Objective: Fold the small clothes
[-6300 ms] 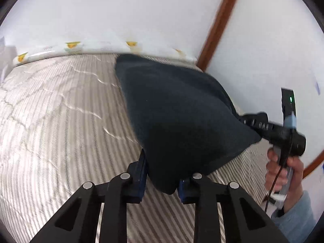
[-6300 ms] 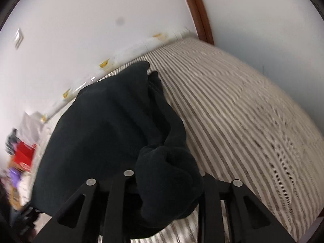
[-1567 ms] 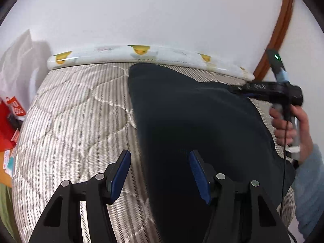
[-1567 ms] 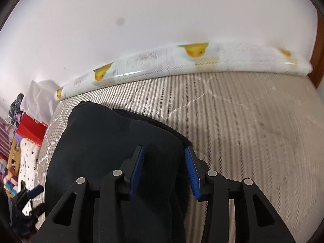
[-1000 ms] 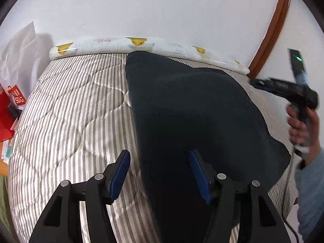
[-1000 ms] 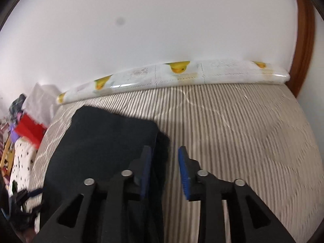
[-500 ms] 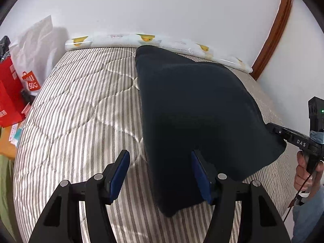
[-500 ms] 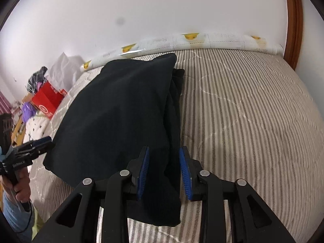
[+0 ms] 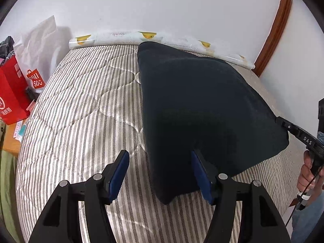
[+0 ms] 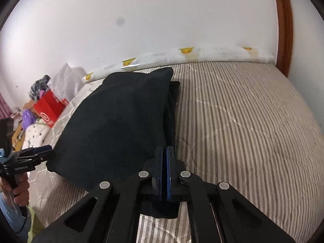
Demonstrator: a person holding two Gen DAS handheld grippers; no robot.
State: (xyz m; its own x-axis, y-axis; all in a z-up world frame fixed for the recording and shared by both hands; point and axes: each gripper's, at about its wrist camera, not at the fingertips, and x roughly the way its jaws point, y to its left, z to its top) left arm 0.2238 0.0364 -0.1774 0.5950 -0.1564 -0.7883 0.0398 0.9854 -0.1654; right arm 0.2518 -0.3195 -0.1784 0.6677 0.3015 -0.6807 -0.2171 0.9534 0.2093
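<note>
A dark navy garment point(image 9: 198, 109) lies folded flat on the striped quilted bed point(image 9: 81, 109); it also shows in the right wrist view point(image 10: 121, 121). My left gripper point(image 9: 160, 174) is open over the garment's near left corner, its blue pads point(image 9: 119, 168) apart and holding nothing. My right gripper point(image 10: 164, 174) is shut with its pads together at the garment's near right corner; whether cloth is pinched between them is hidden. The right gripper also shows in the left wrist view point(image 9: 281, 121) at the garment's right corner.
A red shopping bag point(image 9: 12, 93) and a white bag point(image 9: 40, 48) stand left of the bed. A rolled duck-print mat point(image 9: 154, 38) lies along the white wall. A brown wooden frame point(image 9: 273, 30) rises at the right. Clutter point(image 10: 30, 109) sits beyond the bed's left edge.
Both grippers let go of the garment after laying it down, then drew back toward its near edge. In the last half second the right gripper's jaws closed at the near right corner.
</note>
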